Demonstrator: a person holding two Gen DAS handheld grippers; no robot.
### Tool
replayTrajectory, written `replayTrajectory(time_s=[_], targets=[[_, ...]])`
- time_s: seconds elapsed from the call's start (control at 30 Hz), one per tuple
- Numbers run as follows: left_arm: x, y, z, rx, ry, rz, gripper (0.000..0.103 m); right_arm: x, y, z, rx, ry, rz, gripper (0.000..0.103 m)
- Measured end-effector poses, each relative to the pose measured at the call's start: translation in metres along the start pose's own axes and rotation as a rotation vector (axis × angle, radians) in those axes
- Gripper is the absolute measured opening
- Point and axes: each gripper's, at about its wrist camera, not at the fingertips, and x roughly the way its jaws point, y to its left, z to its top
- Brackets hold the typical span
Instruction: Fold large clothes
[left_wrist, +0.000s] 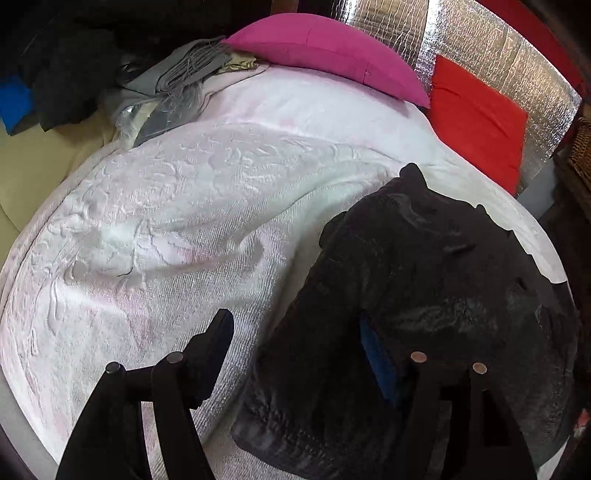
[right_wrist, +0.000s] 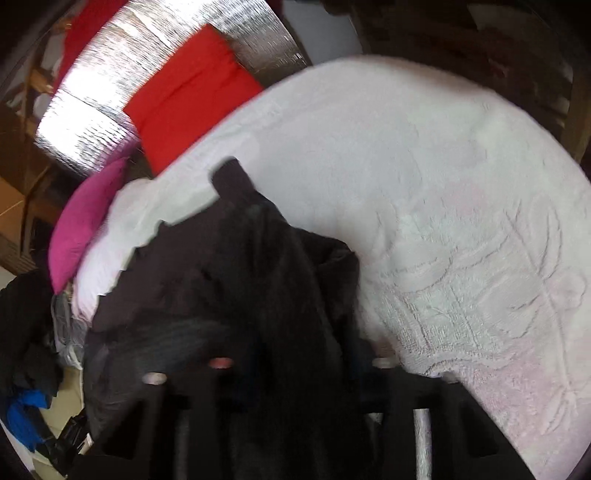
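The large black, slightly fuzzy garment (left_wrist: 424, 280) lies in a loose heap on the white textured bedspread (left_wrist: 166, 229), toward the side of the bed where the flat red cushion (left_wrist: 476, 122) leans on the silver quilted foil panel (left_wrist: 498, 48); the magenta pillow (left_wrist: 325, 48) sits farther back, and a pile of grey fringed cloth (left_wrist: 177, 70) lies beyond the bedspread. In the right wrist view the garment (right_wrist: 229, 280) fills the space between the fingers of the right tongs (right_wrist: 295, 363), and folds of it run down into the jaws, so I judge that these tongs are closed on the fabric, although the picture is blurred there. The left tongs (left_wrist: 295, 343) stand open, one finger over the bare bedspread and the other at the edge of the garment, with nothing pinched. The step in hand seems to be taking hold of the garment in order to spread it flat; no fold is made yet. The next move probably calls for the left tongs to find a second edge or corner, well apart from the right grip, and to close on one layer only, so the cloth can be pulled open evenly.
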Motion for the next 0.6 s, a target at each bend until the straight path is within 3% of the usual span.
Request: replayTrajectory(time_s=[0.17,0.27,0.33,0.4,0.43,0.47,0.5,0.6], targets=[[0.006,-0.002,0.004,0.009,0.000,0.003,0.072,-0.035,0.023,-0.011,-0.105,-0.121,-0.062,0.027],[0.010,-0.001,0.005,0.017,0.006,0.016,0.079,-0.013,0.015,-0.015,-0.103,-0.054,-0.125,0.027],[0.011,0.000,0.005,0.016,0.008,0.020,0.080,0.000,0.006,-0.013,-0.060,0.002,-0.109,0.029],[0.009,0.000,0.006,0.023,0.010,0.024,0.080,-0.004,0.004,-0.011,-0.025,0.004,-0.083,0.032],[0.008,-0.001,0.006,0.030,0.009,0.029,0.080,-0.008,0.003,-0.009,-0.013,0.003,-0.075,0.039],[0.007,-0.002,0.006,0.038,0.009,0.039,0.080,-0.010,0.002,-0.008,-0.002,0.004,-0.066,0.060],[0.005,-0.003,0.005,0.043,0.008,0.045,0.080,-0.013,0.000,-0.008,0.011,0.010,-0.049,0.068],[-0.005,-0.006,0.003,0.070,-0.014,0.059,0.080,-0.029,-0.010,-0.009,0.057,-0.010,0.024,0.072]])
